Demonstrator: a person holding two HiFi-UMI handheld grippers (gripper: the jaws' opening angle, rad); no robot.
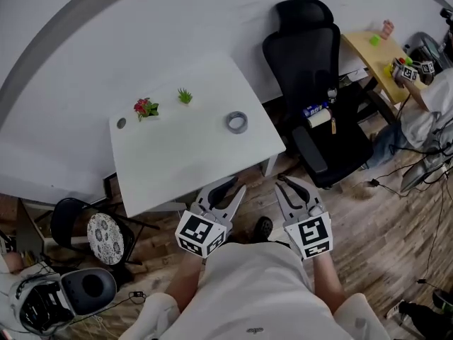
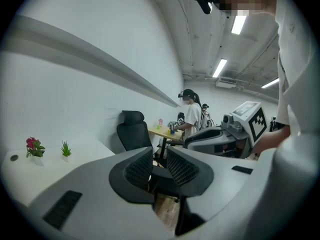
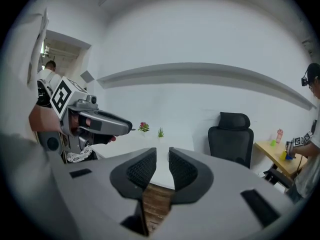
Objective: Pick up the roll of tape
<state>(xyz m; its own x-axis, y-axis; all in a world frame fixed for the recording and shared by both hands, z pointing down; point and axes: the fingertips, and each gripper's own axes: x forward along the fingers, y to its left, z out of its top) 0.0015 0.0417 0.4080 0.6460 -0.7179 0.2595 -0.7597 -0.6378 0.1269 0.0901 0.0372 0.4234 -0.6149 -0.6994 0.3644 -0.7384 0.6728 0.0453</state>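
1. The tape (image 1: 237, 122), a grey roll, lies flat on the right part of the white table (image 1: 177, 163), close to its right edge. Nothing touches it.
2. A red flower (image 1: 145, 108) and a small green plant (image 1: 185, 95) stand at the far left of the table, well apart from the tape.
3. The left gripper (image 1: 238, 184) is held at the near side of the table, its tips just off the near edge, over the wooden floor (image 1: 396, 218). It is well apart from the tape.
4. In the left gripper view its jaws stand apart with a clear gap, and nothing lies between them; only floor and a chair base show through.
5. The right gripper (image 1: 280, 183) is beside the left one, a little further right, also over the floor and off the table.
6. In the right gripper view its jaws are likewise parted and empty, pointing at the table's near edge.
7. A black chair (image 1: 315, 83) stands just right of the table, and a yellow desk (image 1: 382, 59) is far right.
8. A stool (image 1: 105, 236) with a patterned seat stands near left, beside the table.
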